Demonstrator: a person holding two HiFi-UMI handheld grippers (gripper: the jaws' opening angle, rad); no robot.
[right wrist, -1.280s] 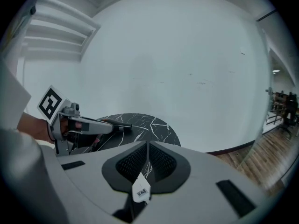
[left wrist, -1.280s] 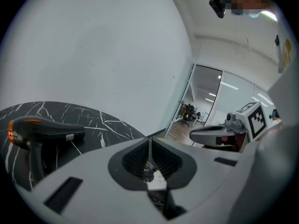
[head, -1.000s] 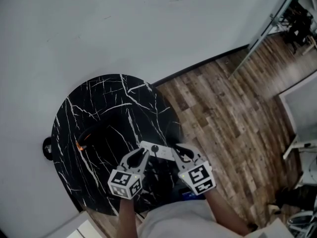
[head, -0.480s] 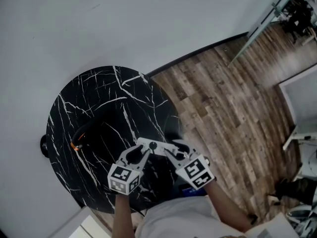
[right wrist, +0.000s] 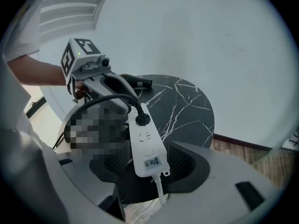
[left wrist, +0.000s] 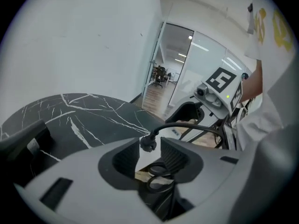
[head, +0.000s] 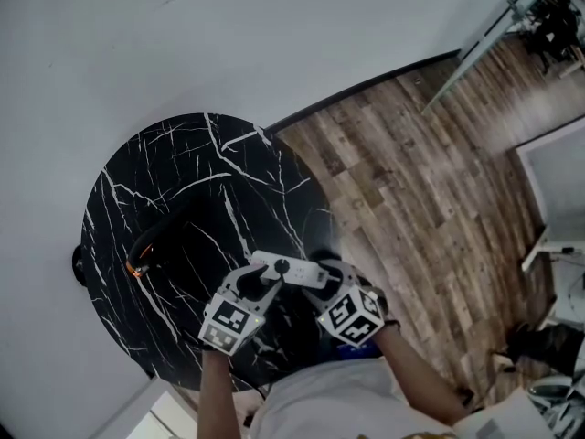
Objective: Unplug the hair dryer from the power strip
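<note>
A white power strip [head: 291, 270] lies near the front edge of the round black marble table [head: 183, 181]. A black plug [right wrist: 142, 119] sits in the strip's far socket, and its cord [right wrist: 105, 99] curves off to the left. My left gripper [left wrist: 150, 150] has the plug [left wrist: 148, 143] between its jaw tips; its jaws have just been opening, and a gap shows on the right side. My right gripper [right wrist: 148, 160] straddles the strip's near end [right wrist: 148, 153]; its jaws have just been opening and stand clear of it. The dark hair dryer [head: 151, 250] lies at the table's left.
The table stands against a white wall [head: 228, 44]. Wood floor [head: 430, 199] runs to the right, towards a glass partition [head: 494, 48]. Something blue [head: 355, 353] shows below the table's front edge. The strip's own white cable [right wrist: 159, 190] hangs down between the right jaws.
Both grippers have sunk towards the table top at the strip. The right one has dropped more and closed in on the strip's near end.
</note>
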